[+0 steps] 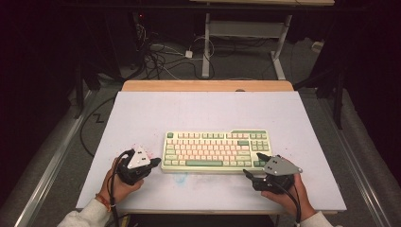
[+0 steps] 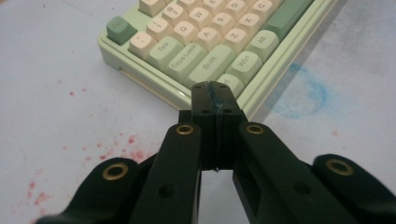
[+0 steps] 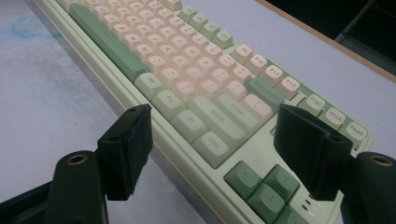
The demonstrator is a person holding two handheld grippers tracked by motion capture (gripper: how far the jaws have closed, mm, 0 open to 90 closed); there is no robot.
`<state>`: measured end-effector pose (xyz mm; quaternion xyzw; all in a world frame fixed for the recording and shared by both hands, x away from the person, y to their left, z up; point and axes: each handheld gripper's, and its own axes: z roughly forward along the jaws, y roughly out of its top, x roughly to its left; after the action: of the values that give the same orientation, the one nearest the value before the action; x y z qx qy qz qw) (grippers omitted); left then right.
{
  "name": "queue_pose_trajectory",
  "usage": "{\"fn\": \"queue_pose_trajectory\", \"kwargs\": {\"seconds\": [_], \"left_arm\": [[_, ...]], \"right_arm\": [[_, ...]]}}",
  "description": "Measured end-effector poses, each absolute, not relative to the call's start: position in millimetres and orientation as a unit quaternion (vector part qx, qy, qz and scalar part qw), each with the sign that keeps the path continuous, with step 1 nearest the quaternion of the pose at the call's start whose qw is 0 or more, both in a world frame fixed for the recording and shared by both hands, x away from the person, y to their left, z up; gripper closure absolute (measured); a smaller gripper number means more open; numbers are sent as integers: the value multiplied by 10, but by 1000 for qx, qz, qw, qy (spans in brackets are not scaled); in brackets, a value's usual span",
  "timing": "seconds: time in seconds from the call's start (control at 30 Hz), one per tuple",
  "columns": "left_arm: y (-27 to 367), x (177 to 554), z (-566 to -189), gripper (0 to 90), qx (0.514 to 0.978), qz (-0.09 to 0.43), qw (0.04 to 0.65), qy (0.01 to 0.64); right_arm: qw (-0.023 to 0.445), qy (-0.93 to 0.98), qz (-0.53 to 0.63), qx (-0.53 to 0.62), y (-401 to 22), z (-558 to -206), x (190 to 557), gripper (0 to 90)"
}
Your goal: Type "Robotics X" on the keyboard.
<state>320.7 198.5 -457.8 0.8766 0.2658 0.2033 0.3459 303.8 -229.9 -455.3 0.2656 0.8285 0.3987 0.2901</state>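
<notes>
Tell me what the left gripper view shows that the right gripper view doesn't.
Left gripper view alone: the left tongs shut together, empty, at the keyboard's Ctrl corner, plus red speckles on the white tabletop. Right gripper view alone: the right tongs open, straddling the keyboard's arrow-key corner, and the wooden table edge. Both share the pale green and cream keyboard and the smudged blue ring stain.

The keyboard (image 1: pixel 216 151) is showing matt plastic keys in a smooth pale-green case; the table (image 1: pixel 142 113) is looking matt and stained, its far edge bare wood.
</notes>
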Motion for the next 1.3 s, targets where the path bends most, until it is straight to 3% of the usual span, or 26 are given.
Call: {"fn": "queue_pose_trajectory", "kwargs": {"seconds": [0.53,0.93,1.3], "left_arm": [[1686,3448,-4425,874,881,180,363,246],[1339,3693,-4472,874,900,159,342,220],[1254,3793,-4521,874,908,158,323,218]], "right_arm": [[288,833,396,258,-2261,-4566,3034,288],[287,836,391,256,-2259,-4584,3034,289],[285,839,388,254,-2253,-4594,3037,289]]}}
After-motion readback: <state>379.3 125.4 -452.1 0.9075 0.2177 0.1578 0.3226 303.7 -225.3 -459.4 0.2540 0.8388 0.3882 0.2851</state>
